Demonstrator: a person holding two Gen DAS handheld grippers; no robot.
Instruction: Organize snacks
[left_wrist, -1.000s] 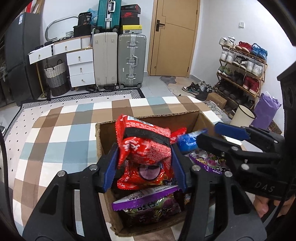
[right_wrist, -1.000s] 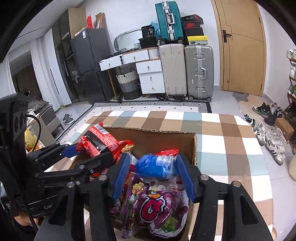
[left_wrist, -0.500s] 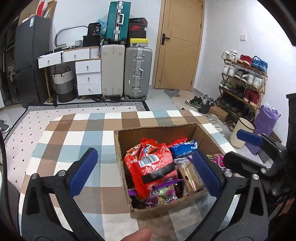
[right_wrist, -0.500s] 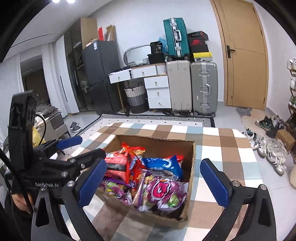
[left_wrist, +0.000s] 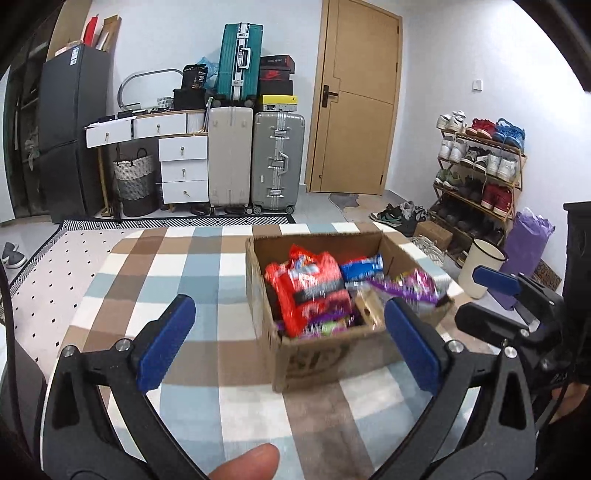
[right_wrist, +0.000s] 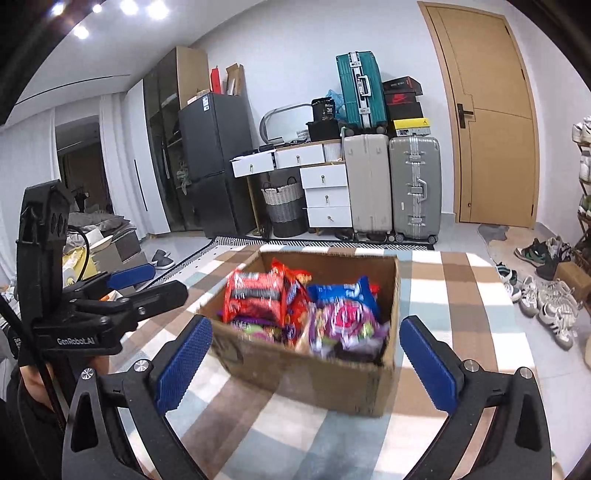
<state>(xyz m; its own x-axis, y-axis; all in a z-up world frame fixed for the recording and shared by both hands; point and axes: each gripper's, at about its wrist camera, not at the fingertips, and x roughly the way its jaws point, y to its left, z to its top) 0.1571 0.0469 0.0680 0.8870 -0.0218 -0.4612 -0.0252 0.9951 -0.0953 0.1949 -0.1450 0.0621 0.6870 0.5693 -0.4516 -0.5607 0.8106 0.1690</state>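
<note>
Two grippers, and both of ours stand wide apart with nothing between the pads. The left gripper (left_wrist: 291, 345) has just been opening, its blue pads clear of everything, and the right gripper (right_wrist: 308, 363) likewise; each hangs short of the cardboard box (right_wrist: 325, 365), tilted down toward it. We read the spread jaws as the mark of a release already made: the snacks sit in the box, not in our grip, so there is no reason to keep them pinched.

In the left wrist view the right gripper (left_wrist: 517, 295) appears at the right edge, beside the box, which tells us the two tools flank it from the near side. A fingertip (left_wrist: 247, 461) shows at the bottom of that view.

Further out, the red snack bag (left_wrist: 314, 291) leans against the box's left wall, with the blue packet (right_wrist: 343, 291) behind it and the purple packets (right_wrist: 347, 321) toward the right wall. They are heaped rather than lined up, overlapping one another, likely because they were dropped in from above. The pictures blur here, so labels cannot be read.

The box rests on the checked cloth (left_wrist: 177, 266) covering the table, well in from its edges, where both hands can reach. By our judgement the gathering is largely finished, since no loose snack shows on the cloth.
</note>
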